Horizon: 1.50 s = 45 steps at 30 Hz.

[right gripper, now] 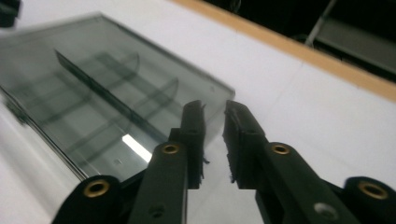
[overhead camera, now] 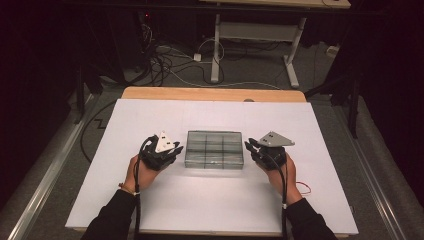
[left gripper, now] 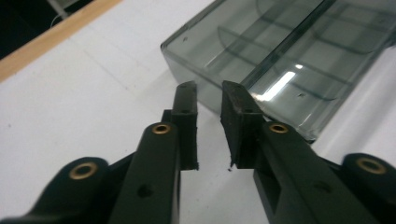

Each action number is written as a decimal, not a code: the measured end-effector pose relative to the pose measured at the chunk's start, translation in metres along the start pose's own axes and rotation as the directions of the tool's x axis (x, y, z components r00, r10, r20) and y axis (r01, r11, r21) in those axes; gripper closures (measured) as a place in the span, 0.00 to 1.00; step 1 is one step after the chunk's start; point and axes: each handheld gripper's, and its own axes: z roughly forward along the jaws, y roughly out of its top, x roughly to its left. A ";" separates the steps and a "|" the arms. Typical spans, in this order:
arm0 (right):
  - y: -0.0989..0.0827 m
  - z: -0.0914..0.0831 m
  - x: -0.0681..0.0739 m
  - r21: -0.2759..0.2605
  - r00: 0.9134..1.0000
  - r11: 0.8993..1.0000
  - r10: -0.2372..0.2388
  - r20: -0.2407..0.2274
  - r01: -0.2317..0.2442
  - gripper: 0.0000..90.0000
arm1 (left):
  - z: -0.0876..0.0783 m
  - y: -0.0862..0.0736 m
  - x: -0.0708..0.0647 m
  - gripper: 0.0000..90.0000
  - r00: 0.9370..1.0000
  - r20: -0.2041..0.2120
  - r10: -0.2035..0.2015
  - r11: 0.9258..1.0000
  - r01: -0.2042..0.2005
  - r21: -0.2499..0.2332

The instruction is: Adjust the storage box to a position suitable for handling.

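Observation:
A clear smoky plastic box with a shut lid and divided compartments lies flat at the middle of the white tabletop. My left gripper hovers just off the box's left end, jaws a narrow gap apart with nothing between them. In the left gripper view the box lies just beyond the left gripper. My right gripper sits at the box's right end, also slightly open and holding nothing. The right gripper view has the box to the left of the right gripper.
A wooden table edge runs along the far side of the white sheet. Beyond it, cables lie on the floor beside the white legs of another desk. A thin red wire lies by my right wrist.

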 end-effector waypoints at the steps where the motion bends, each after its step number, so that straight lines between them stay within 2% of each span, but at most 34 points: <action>1: 0.002 -0.002 0.000 -0.020 1.000 1.000 0.003 0.001 -0.003 0.83 | -0.003 0.001 -0.001 0.82 1.000 -0.003 0.010 1.000 -0.010 -0.016; 2: 0.003 -0.005 0.001 -0.037 1.000 0.999 0.008 0.001 -0.008 0.82 | -0.006 0.002 -0.002 0.80 1.000 -0.012 0.028 0.999 -0.028 -0.035; 5: 0.005 -0.012 0.004 -0.083 1.000 0.997 -0.001 -0.008 0.000 0.79 | -0.014 0.004 -0.005 0.75 0.999 -0.024 0.047 0.996 -0.049 -0.071; 8: 0.006 -0.018 0.006 -0.114 1.000 0.993 -0.018 -0.016 0.016 0.73 | -0.019 0.004 -0.007 0.67 0.998 -0.010 0.062 0.995 -0.062 -0.081; 10: 0.007 -0.022 0.007 -0.124 0.999 0.992 -0.029 -0.018 0.026 0.65 | -0.027 0.005 -0.010 0.61 0.996 -0.028 0.090 0.992 -0.092 -0.086; 14: 0.007 -0.032 0.008 -0.151 1.000 0.988 -0.020 -0.004 0.019 0.50 | -0.033 0.003 -0.011 0.51 0.996 -0.011 0.088 0.991 -0.089 -0.105; 16: 0.006 -0.036 0.008 -0.157 1.000 0.987 -0.024 0.003 0.024 0.45 | -0.036 -0.001 -0.014 0.45 0.995 -0.023 0.098 0.990 -0.100 -0.097; 19: 0.004 -0.042 0.011 -0.174 0.999 0.984 -0.034 -0.002 0.033 0.40 | -0.037 -0.006 -0.017 0.31 0.994 -0.038 0.105 0.989 -0.108 -0.101; 24: -0.001 -0.051 0.017 -0.196 0.998 0.979 -0.056 -0.005 0.054 0.33 | -0.041 -0.011 -0.022 0.23 0.992 -0.050 0.112 0.985 -0.117 -0.123; 29: -0.005 -0.057 0.022 -0.201 0.998 0.978 -0.064 -0.028 0.057 0.31 | -0.047 -0.022 -0.028 0.19 0.991 -0.063 0.114 0.983 -0.122 -0.136; 31: -0.009 -0.060 0.027 -0.200 0.996 0.977 -0.085 -0.024 0.078 0.29 | -0.051 -0.033 -0.029 0.19 0.993 -0.060 0.101 0.984 -0.109 -0.140; 34: -0.014 -0.065 0.032 -0.201 0.995 0.975 -0.098 -0.033 0.090 0.30 | -0.055 -0.039 -0.029 0.19 0.992 -0.074 0.101 0.984 -0.110 -0.137; 35: -0.016 -0.066 0.033 -0.198 0.993 0.976 -0.106 -0.042 0.096 0.32 | -0.059 -0.045 -0.028 0.19 0.994 -0.073 0.084 0.987 -0.093 -0.133; 38: -0.020 -0.069 0.038 -0.199 0.990 0.972 -0.134 -0.042 0.123 0.32 | -0.063 -0.051 -0.029 0.16 0.992 -0.087 0.091 0.987 -0.101 -0.121; 40: -0.023 -0.071 0.039 -0.196 0.990 0.973 -0.132 -0.049 0.120 0.32 | -0.069 -0.058 -0.032 0.16 0.992 -0.086 0.089 0.988 -0.098 -0.118; 45: -0.030 -0.072 0.046 -0.191 0.989 0.975 -0.131 -0.072 0.116 0.32 | -0.071 -0.071 -0.035 0.16 0.992 -0.091 0.089 0.990 -0.098 -0.102</action>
